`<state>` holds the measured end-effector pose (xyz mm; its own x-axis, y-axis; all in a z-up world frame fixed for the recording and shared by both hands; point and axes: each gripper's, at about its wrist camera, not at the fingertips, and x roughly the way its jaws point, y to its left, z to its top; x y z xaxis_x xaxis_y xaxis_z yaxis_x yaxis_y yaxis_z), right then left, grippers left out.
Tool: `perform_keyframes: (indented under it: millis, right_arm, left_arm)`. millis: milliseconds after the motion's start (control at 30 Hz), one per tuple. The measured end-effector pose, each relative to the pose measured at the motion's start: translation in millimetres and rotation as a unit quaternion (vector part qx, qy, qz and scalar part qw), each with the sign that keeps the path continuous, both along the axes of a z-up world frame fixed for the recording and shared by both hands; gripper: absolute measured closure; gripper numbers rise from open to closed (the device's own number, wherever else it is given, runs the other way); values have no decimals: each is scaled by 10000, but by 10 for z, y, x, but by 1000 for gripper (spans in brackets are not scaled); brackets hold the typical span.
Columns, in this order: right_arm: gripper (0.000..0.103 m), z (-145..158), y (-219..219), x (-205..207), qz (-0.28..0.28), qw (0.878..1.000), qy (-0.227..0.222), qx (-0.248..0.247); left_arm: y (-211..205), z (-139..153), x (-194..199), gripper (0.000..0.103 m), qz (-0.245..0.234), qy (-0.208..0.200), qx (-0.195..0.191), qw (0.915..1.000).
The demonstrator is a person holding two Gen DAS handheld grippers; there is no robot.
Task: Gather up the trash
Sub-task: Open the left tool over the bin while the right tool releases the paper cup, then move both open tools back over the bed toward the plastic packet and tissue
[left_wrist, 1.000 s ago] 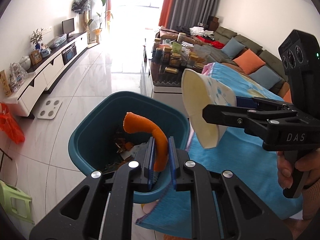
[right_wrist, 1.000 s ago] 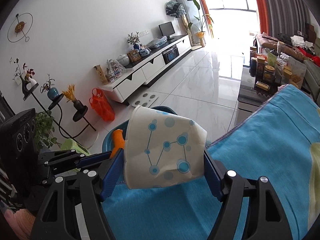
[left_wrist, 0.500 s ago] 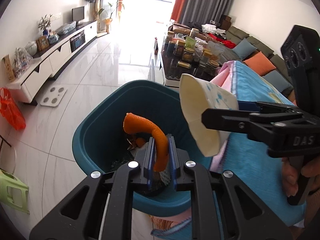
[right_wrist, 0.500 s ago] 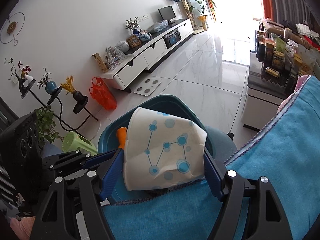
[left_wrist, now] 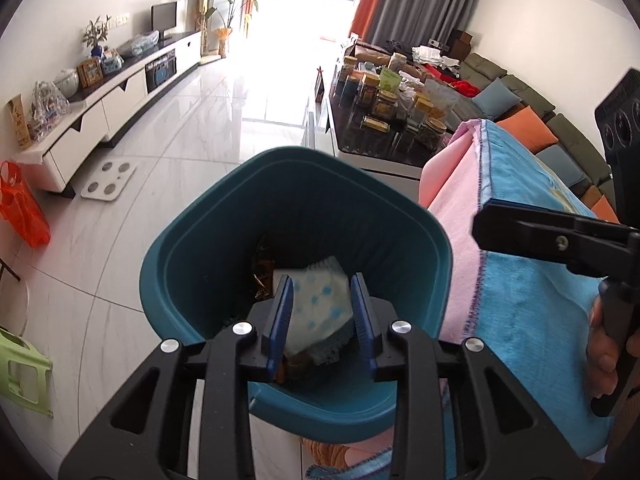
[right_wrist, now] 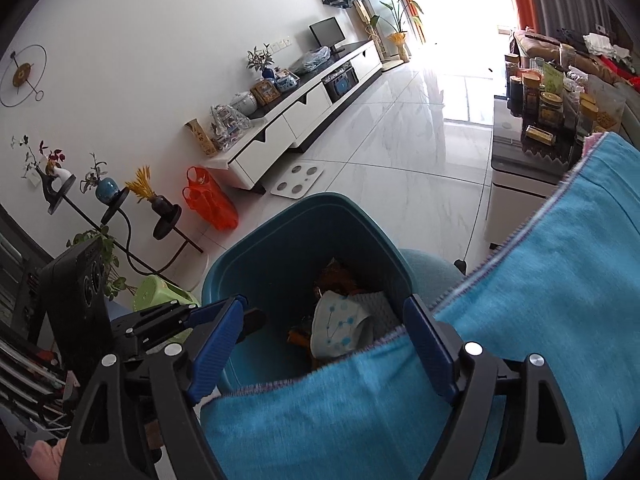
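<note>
Lying crumpled in the teal bin (right_wrist: 256, 256) beside the blue-clothed table edge (right_wrist: 532, 292), the paper cup (right_wrist: 340, 328) looks light, soft, easily crushed; pinch its rim. Left gripper (left_wrist: 322, 316) and right gripper (right_wrist: 324, 344) have just opened, both empty

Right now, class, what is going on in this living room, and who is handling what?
A person is clearing trash with a hand-held tool in each hand. Both tools hang over a teal bin beside a table with a blue cloth. The left tool and right tool have just been opening, with nothing between them. A crumpled dotted paper cup lies inside the bin on other scraps.
</note>
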<state>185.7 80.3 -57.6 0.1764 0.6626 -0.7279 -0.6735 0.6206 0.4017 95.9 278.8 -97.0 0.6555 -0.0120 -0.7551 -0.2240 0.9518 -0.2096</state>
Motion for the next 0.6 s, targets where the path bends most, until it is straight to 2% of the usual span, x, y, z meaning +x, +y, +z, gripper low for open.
perform_keyframes:
  millis: [133,300,433,600]
  right_arm:
    - [24,99,-296,-131,-38,9997,-182,175]
    - [24,240,-775,-327,-211,9981,-504,280]
    - [24,302,-1262,-468,-549,9957,-684,304]
    - [25,356,-1912,-626,-1149,9889,-891,294]
  left_arm:
    - [-160,152,-119,66,-120,-252,163,9995]
    - [-533,394,-260,59,-523,-653,258,9962]
    - [-893,512,-319,58,-969,-837,207,9916]
    - [-1517,573,-305,58,-1717,-927,90,9807]
